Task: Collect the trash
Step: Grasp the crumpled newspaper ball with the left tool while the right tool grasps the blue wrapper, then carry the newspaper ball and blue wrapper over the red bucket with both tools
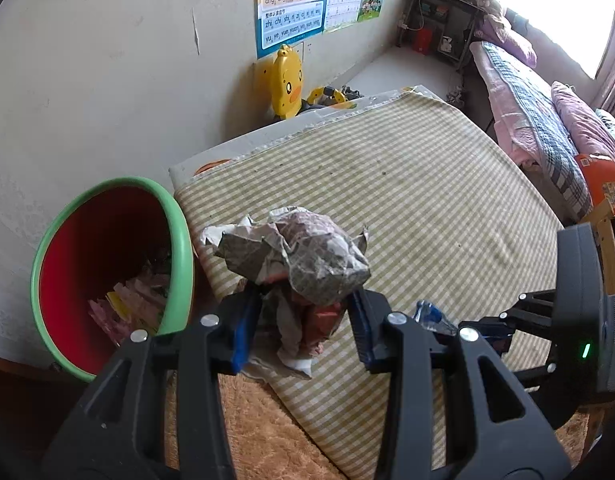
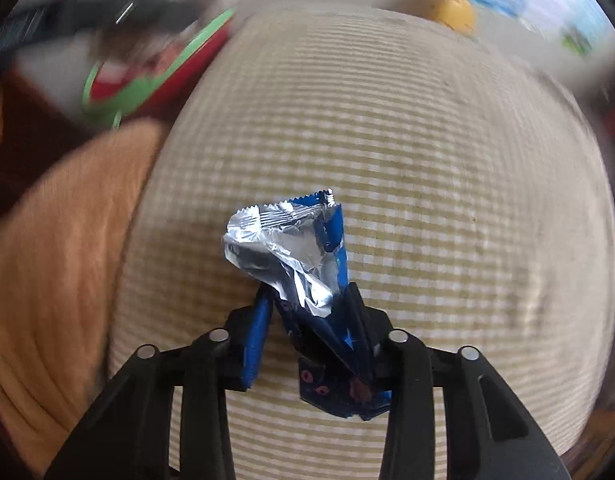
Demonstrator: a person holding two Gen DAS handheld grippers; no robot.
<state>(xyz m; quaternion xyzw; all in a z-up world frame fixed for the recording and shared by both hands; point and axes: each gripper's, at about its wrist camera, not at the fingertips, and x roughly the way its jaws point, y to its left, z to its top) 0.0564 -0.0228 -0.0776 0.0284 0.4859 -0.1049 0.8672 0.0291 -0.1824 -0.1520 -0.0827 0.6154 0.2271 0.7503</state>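
Left hand-held gripper (image 1: 303, 320) clamps crumpled paper wad (image 1: 295, 260); right hand-held gripper (image 2: 311, 344) pinches blue wrapper (image 2: 295, 252), long axis forward.

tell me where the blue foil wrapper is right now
In the right wrist view the blue foil wrapper sits between the fingers of the right hand-held gripper, above the checked cloth.

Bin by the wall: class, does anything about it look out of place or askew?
Yes. The red bin with the green rim leans, its mouth tipped toward the checked cloth rather than facing straight up. Pink and yellow scraps lie inside; nothing has spilled.
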